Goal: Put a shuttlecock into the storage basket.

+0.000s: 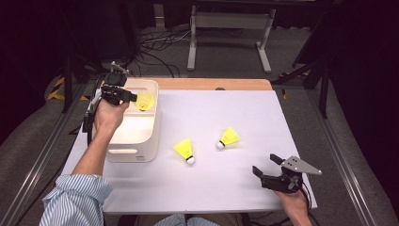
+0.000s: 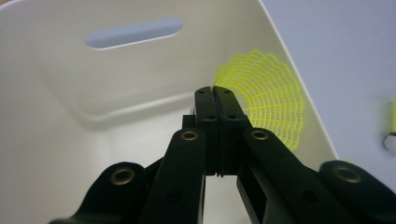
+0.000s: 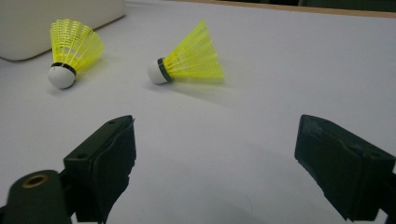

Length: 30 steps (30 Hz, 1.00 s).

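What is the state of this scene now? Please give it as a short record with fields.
left gripper: jaws shut on the rim of a yellow shuttlecock, over the white bin
right gripper: jaws open, holding nothing, low at the table's near right
loose shuttlecocks: two lie on the white table, right of the bin: the near shuttlecock and the far shuttlecock
bin contents: no shuttlecock seen resting on its floor

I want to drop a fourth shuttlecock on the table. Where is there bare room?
The far right of the white mat, beyond the two lying shuttlecocks, is bare. So is the near strip between the bin and the right hand-held gripper. It is crowded at the bin, where the left hand-held gripper holds a shuttlecock.
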Each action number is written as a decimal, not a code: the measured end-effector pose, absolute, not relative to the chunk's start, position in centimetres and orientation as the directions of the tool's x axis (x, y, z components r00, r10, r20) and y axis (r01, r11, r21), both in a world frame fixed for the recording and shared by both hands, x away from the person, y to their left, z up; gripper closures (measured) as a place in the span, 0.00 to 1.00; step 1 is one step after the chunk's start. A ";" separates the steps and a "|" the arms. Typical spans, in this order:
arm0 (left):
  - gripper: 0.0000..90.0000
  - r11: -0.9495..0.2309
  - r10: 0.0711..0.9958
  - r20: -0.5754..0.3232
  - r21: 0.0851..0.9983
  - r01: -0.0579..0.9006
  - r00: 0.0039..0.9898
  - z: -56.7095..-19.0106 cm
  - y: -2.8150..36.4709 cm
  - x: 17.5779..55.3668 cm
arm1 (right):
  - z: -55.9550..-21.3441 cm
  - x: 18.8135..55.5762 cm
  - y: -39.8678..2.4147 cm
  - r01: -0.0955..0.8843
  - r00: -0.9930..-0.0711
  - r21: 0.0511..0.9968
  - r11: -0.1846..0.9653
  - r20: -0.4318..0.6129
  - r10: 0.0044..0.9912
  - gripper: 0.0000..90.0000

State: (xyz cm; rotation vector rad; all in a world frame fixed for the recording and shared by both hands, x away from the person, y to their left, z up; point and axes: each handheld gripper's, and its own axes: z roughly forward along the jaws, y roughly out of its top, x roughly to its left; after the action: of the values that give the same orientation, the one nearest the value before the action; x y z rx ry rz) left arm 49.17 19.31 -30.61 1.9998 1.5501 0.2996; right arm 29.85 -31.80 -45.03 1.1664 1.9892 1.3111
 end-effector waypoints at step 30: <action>1.00 -0.189 0.952 -0.123 0.486 0.853 0.281 -34.0 18.7 51.1 | -45.1 29.9 -31.7 0.390 -0.523 0.903 0.180 0.056 0.850 0.14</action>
State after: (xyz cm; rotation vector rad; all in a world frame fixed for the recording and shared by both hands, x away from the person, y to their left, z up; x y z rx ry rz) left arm 51.07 18.65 -33.96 2.0935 1.6188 0.2838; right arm 29.90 -31.73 -45.07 1.1630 1.9965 1.3102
